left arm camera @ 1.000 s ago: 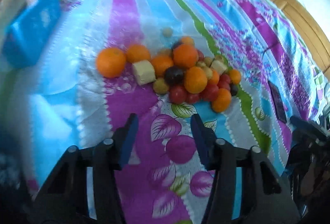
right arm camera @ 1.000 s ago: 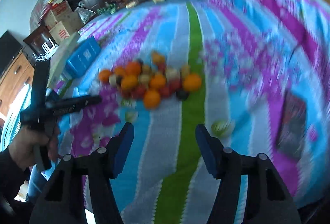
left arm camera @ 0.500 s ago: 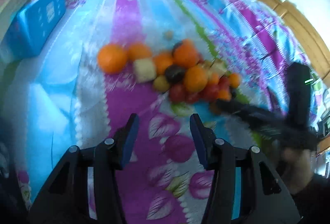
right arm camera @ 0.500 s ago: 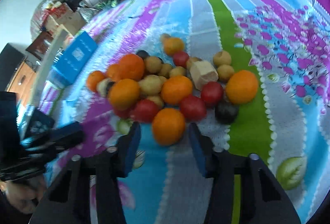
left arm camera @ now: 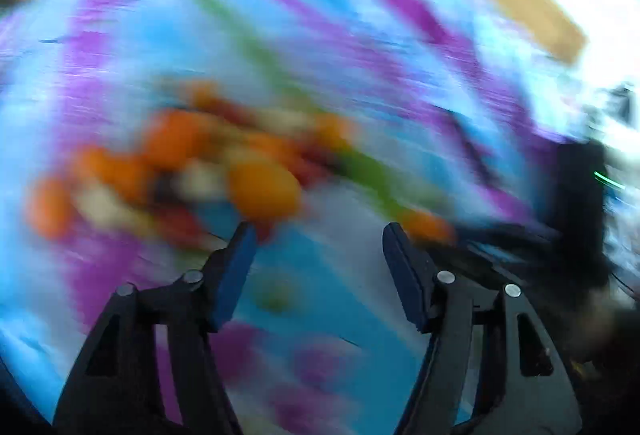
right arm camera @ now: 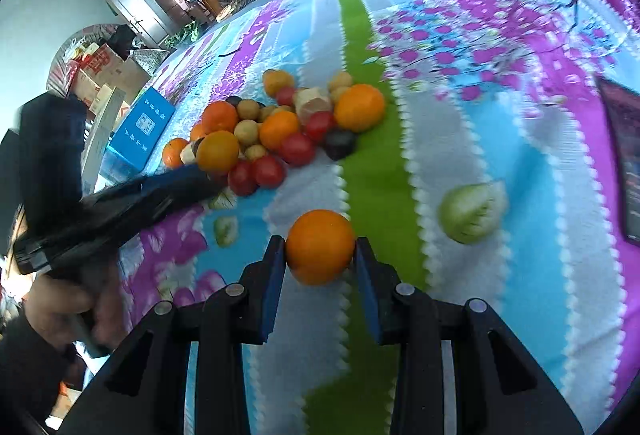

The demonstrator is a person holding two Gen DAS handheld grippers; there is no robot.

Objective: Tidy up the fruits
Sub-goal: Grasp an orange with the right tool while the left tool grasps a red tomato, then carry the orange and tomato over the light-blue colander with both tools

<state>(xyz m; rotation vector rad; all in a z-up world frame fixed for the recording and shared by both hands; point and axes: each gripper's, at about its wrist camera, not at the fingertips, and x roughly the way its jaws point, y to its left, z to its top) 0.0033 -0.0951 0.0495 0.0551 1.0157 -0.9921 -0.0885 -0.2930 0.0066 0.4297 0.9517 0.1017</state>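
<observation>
— Sitting between the blue pads of the right hand-held gripper (right arm camera: 320,255) was one orange (right arm camera: 320,246), pinched on both sides, just over the striped bedspread (right arm camera: 520,163).

— And the rest?

— The fruit pile (right arm camera: 280,127) lay farther back (near a blue box (right arm camera: 138,133)). The left hand-held gripper (left arm camera: 316,235) was opening beside it, nothing between its jaws.
</observation>
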